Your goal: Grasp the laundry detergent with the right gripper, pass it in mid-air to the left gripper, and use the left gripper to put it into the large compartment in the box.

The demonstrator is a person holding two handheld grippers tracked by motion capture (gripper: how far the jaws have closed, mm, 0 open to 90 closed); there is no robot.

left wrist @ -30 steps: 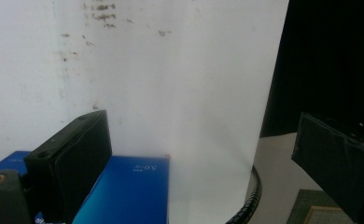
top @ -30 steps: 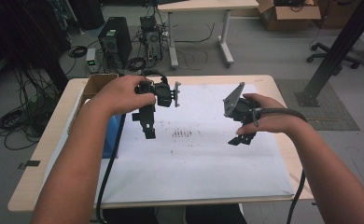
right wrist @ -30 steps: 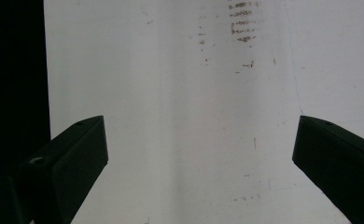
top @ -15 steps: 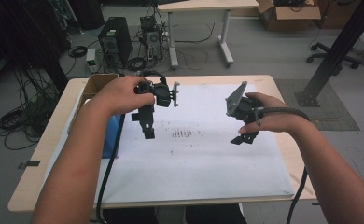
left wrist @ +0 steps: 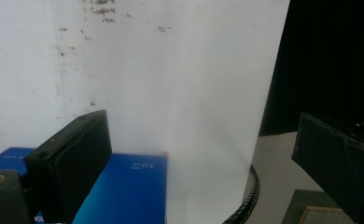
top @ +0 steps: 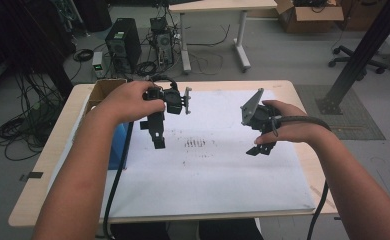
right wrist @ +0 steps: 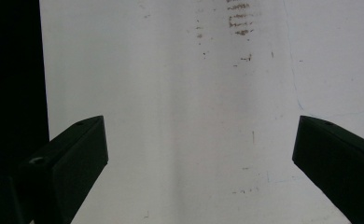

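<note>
Both grippers, left [top: 158, 134] and right [top: 261, 148], hover spread and empty; the left's cable could snag the blue box [top: 118, 145] at the surface's left edge

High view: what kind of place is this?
Probably a lab or workshop. Computer towers stand on the floor amid loose cables, a cardboard box sits beyond a second desk, and the table carries a stained white sheet.

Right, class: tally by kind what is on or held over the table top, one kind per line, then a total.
Grippers: 2, the left gripper and the right gripper, both with jaws apart
White sheet: 1
Blue box: 1
Cardboard box: 1
Total: 5
</note>
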